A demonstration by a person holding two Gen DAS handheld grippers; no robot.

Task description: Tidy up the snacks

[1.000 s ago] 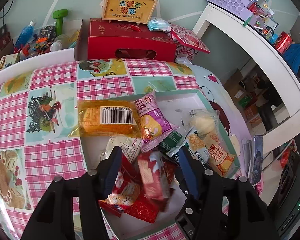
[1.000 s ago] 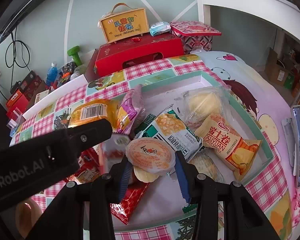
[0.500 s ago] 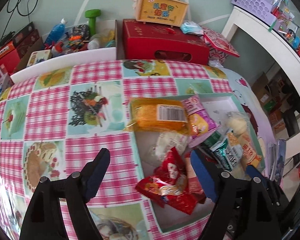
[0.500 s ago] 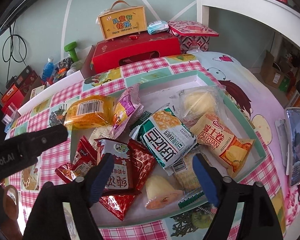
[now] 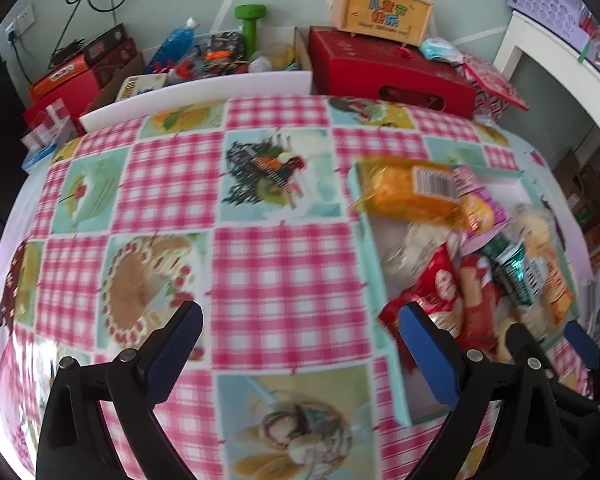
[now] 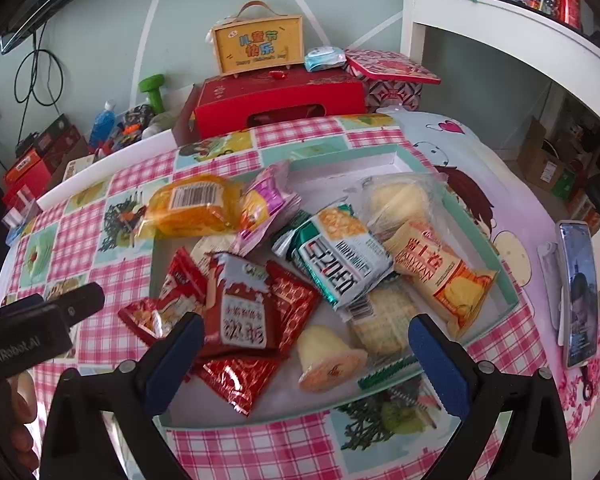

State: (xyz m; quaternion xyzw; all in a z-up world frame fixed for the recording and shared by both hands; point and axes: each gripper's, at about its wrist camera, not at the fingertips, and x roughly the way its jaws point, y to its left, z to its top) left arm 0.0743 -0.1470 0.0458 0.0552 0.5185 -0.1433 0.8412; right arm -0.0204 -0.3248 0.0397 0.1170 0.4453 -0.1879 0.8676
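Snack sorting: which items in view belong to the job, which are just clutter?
Job: tray, jelly cup, red packets, orange bread pack, green-white pack.
Clutter: red gift box, phone, green dumbbell.

Left wrist view: looks steeply down along the left tool (image 5: 300, 344), close over the checked surface (image 5: 280, 280), snack tray (image 5: 380, 300) at right edge.
Right wrist view: looks down along the right tool (image 6: 304, 344), close above the tray (image 6: 484, 240).
Shared: tray, red box (image 5: 388, 72) (image 6: 280, 96), back wall.
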